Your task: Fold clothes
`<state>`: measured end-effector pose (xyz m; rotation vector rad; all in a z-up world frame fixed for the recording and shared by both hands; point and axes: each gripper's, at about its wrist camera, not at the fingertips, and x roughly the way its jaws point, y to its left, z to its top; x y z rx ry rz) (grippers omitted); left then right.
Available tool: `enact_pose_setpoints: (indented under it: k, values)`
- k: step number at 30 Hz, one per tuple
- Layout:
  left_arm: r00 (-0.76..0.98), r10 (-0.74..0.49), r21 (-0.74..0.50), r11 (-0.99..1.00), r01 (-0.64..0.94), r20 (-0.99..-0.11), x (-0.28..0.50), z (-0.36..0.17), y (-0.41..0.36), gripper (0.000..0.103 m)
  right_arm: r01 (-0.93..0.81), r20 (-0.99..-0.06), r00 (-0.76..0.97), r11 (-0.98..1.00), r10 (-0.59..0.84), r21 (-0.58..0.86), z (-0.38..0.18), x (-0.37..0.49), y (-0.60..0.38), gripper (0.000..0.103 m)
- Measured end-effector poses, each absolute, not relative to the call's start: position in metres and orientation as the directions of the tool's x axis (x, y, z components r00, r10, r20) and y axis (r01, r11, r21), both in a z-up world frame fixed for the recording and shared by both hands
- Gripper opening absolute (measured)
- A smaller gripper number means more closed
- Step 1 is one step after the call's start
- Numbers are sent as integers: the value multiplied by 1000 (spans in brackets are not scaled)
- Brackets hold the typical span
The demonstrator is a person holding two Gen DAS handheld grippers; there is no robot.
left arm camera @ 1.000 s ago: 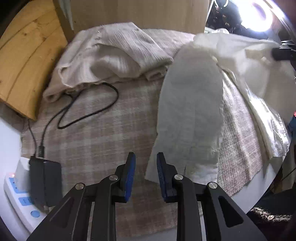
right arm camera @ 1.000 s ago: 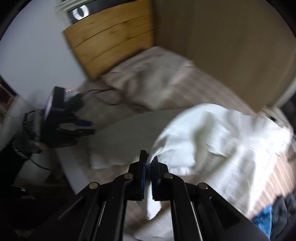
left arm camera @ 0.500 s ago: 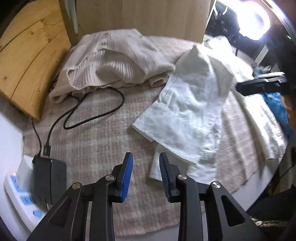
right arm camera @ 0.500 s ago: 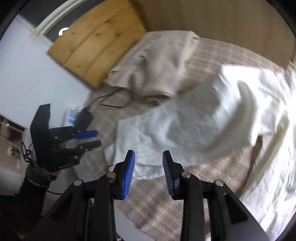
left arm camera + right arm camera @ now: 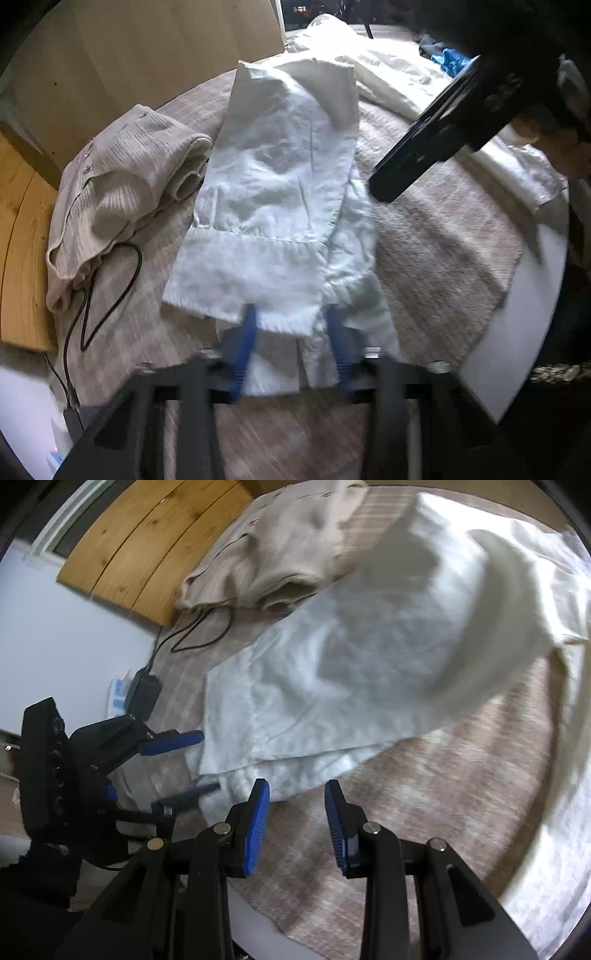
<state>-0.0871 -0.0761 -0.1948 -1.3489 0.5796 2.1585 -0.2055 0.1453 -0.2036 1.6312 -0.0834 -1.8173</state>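
A white garment (image 5: 280,192) lies folded lengthwise on the plaid blanket (image 5: 443,240). Its near hem (image 5: 284,317) reaches in between the blue pads of my left gripper (image 5: 293,332). The jaws are closing but still stand apart, with the pads not pressing on the cloth. In the right wrist view the left gripper (image 5: 205,762) straddles the edge of the white garment (image 5: 332,672) from the left. My right gripper (image 5: 295,812) is open and holds nothing. It hovers over bare blanket (image 5: 424,794), just short of the garment's edge.
A beige knit garment (image 5: 125,177) lies bunched at the left, with a black cable (image 5: 110,295) looping out from under it to a power adaptor (image 5: 144,694). A cream garment (image 5: 406,74) is heaped at the far right. The white tabletop's edge (image 5: 517,332) is close on the right.
My right gripper let go of the white garment, which dropped folded onto the blanket, and sank lower. My left gripper moved forward until the near hem lay between its pads.
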Motion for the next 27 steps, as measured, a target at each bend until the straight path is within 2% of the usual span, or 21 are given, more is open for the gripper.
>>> enact_pose_setpoints:
  k: [1,7,11,15,18,19,21,25,27]
  values:
    - [-350,223,54,-773,-632,-910,-92,-195,-77,2,430,-855,13,-769,-518,472,-203,-206,149,31]
    - [-343,317,-44,-788,-614,-884,-101,-157,-93,1,366,-878,-38,-824,-478,433,-207,-202,179,31]
    - [-366,345,-56,-789,-611,-864,-88,-124,-103,1,289,-872,-95,-851,-481,438,-199,-197,216,31]
    - [-263,344,-120,-782,-611,-901,-83,-164,-101,2,195,-863,-191,-880,-468,434,-177,-186,272,31]
    - [-252,250,-55,-804,-592,-935,-83,-187,-97,2,105,-881,-261,-919,-394,380,-164,-171,325,33]
    - [-254,261,-70,-813,-578,-931,-85,-183,-97,5,72,-890,-275,-930,-365,360,-164,-164,343,37]
    - [-264,285,-98,-828,-553,-922,-88,-173,-97,6,4,-904,-298,-948,-305,318,-162,-149,378,39]
    - [-307,351,-125,-813,-568,-885,-85,-142,-75,25,-109,-927,-313,-962,-207,252,-165,-118,440,40]
    - [-252,439,-222,-775,-591,-862,-82,-141,-50,29,-135,-935,-291,-959,-204,251,-176,-105,456,40]
